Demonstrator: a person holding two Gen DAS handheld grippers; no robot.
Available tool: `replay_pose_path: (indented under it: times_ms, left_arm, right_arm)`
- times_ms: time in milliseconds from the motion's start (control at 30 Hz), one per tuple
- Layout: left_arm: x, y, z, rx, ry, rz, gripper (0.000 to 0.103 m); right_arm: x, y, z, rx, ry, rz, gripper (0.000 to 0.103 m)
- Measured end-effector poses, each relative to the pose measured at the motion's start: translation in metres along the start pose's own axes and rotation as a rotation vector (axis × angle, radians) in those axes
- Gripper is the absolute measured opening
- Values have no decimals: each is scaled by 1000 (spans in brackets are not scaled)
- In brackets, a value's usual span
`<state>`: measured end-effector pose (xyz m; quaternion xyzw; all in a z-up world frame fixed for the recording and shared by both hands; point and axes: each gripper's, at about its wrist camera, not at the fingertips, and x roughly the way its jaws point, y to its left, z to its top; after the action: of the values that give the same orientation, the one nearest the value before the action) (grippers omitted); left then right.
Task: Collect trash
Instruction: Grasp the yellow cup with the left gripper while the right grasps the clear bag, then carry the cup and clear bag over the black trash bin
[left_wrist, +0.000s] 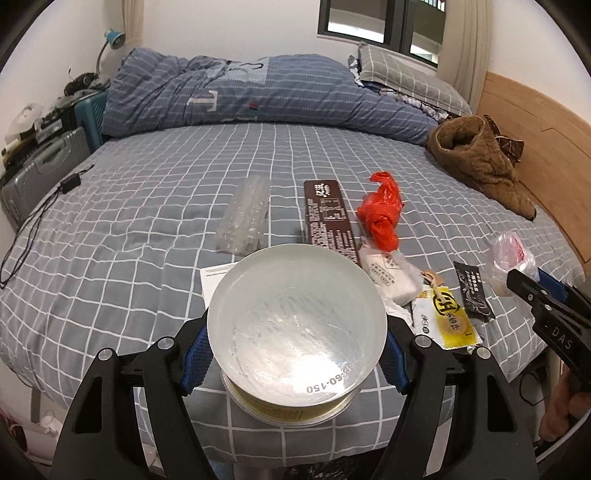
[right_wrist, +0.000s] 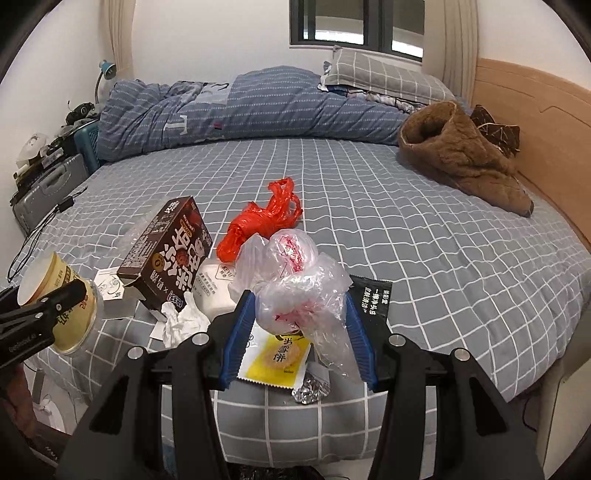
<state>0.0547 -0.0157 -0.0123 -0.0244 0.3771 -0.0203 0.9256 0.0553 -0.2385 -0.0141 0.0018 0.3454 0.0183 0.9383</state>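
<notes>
Holding both items lifted for binning: left gripper clamps round yellow paper noodle cup, right gripper pinches crumpled clear plastic bag over the near bed edge.

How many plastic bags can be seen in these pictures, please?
2. The clear plastic bag is held in the right claw above the bed. The red plastic bag lies on the bed beyond it. Others may be hidden under the litter.

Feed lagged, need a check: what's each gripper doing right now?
Left gripper: closed on the cup.
Right gripper: closed on the clear plastic bag.
</notes>
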Motion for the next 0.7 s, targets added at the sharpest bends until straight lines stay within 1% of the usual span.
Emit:
replay_pose_path:
  times_ms: [167,233,367,700]
  left_arm:
    - [-8,-5,-1,-3,-5,-8,72]
    - [-12,-6,-3,5,-10,0,72]
    - [-20,-3,-6,-11,-26,-6,72]
    - [-32,-10,-31,-8,-11,-12,72]
  right_arm:
    - [-13,0,-4,2,-13,-3,47]
    - [-16,2,-7,2,-12,-2,47]
    - [-21,6,-13,-5,-8,3,47]
    - [-39,18,-32,-20,-1,23,47]
